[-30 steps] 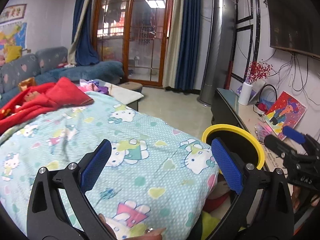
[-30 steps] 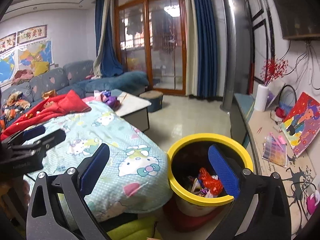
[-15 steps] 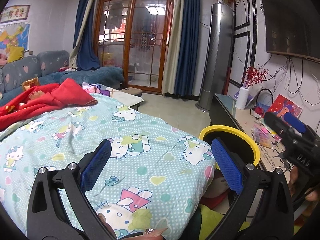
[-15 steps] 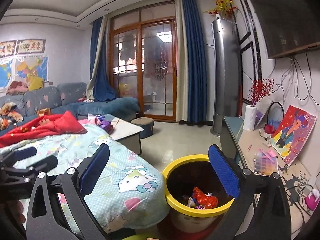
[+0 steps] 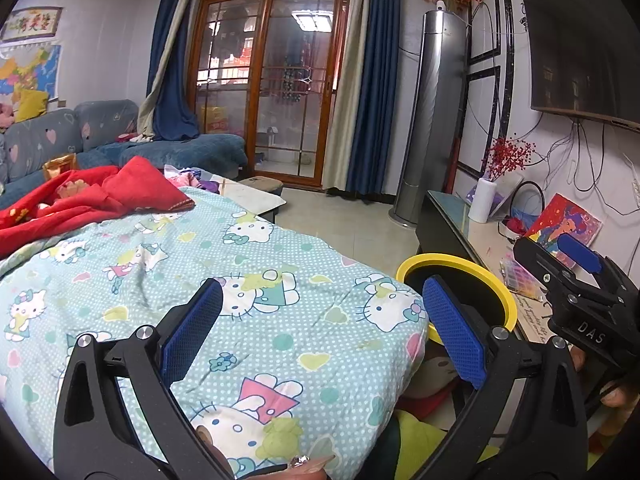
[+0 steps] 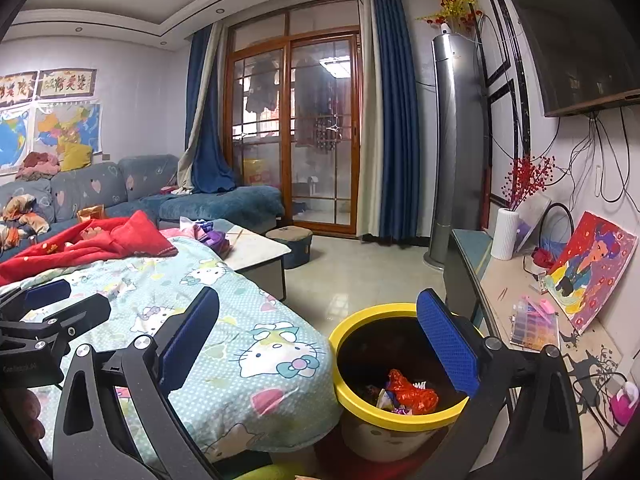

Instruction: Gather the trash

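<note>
A yellow-rimmed trash bin (image 6: 400,420) stands on the floor beside the covered table; it holds red and mixed wrappers (image 6: 412,394). In the left wrist view only its rim (image 5: 496,280) shows. My right gripper (image 6: 318,344) is open and empty, held above the bin's left side. My left gripper (image 5: 322,330) is open and empty over the Hello Kitty cloth (image 5: 260,304). Each gripper shows in the other's view: the right one (image 5: 576,276) at the right edge, the left one (image 6: 52,304) at the left edge.
A red blanket (image 5: 92,196) lies at the cloth's far end. A low white table (image 6: 256,248) and a stool (image 6: 290,240) stand beyond. A long side counter (image 6: 536,320) on the right carries a painting (image 6: 592,272), a bead box and a vase.
Both grippers have risen and tilted up, so more of the room and ceiling shows. Both stay open and empty. The trash in the bin has not moved.
</note>
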A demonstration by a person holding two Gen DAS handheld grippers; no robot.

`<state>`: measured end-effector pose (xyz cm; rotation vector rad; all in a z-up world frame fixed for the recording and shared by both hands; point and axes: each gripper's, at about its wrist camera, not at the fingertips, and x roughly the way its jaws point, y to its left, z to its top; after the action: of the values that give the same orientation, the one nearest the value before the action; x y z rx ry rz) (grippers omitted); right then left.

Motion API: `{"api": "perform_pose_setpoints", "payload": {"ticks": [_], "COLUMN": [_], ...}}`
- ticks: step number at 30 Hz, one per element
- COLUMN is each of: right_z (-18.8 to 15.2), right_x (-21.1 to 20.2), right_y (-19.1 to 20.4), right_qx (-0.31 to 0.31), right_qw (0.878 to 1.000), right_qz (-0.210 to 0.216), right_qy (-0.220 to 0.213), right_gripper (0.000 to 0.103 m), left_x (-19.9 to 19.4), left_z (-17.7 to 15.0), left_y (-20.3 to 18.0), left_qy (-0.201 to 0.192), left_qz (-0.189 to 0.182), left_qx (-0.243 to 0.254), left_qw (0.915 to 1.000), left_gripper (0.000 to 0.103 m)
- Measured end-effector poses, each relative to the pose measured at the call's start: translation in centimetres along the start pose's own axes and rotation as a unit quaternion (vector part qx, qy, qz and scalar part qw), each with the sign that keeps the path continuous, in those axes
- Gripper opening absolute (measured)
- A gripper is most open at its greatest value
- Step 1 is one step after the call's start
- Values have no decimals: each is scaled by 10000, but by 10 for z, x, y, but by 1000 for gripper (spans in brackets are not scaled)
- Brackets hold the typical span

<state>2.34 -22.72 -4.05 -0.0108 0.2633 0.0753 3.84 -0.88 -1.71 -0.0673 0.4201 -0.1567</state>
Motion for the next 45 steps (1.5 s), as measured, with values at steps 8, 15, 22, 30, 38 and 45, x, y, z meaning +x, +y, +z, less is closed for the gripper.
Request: {"api": "perform_pose_setpoints", "payload": {"ticks": [8,15,22,30,38,45], "right_z": [0,1,0,-2,-2,-3], "right_x": [0,1,2,2,2,4], "right_y": [0,-4,-6,-5,-4,-2], "right_qx": [18,42,60,54,57,60], "right_qw": [10000,10000,10000,10000,10000,10000], "right_qz": [-2,-31,-24,-19,-29,-53], "right_qy": [-10,-26,-6,2,7,44], "right_gripper": [96,96,96,96,96,96], "left_x": [0,-1,-1,0,0,-1], "left_z": [0,0,0,0,0,-1], "left_y": [0,0,0,0,0,0], "left_qy": [-5,-7,-2,-5,-5,0], "left_qz": [-8,-6,-5,-4,-9,-11], "left_qx": [1,-5,-1,3,7,1], "left_qw": [10000,10000,10000,10000,10000,10000], "left_gripper": [92,92,92,92,92,92]}}
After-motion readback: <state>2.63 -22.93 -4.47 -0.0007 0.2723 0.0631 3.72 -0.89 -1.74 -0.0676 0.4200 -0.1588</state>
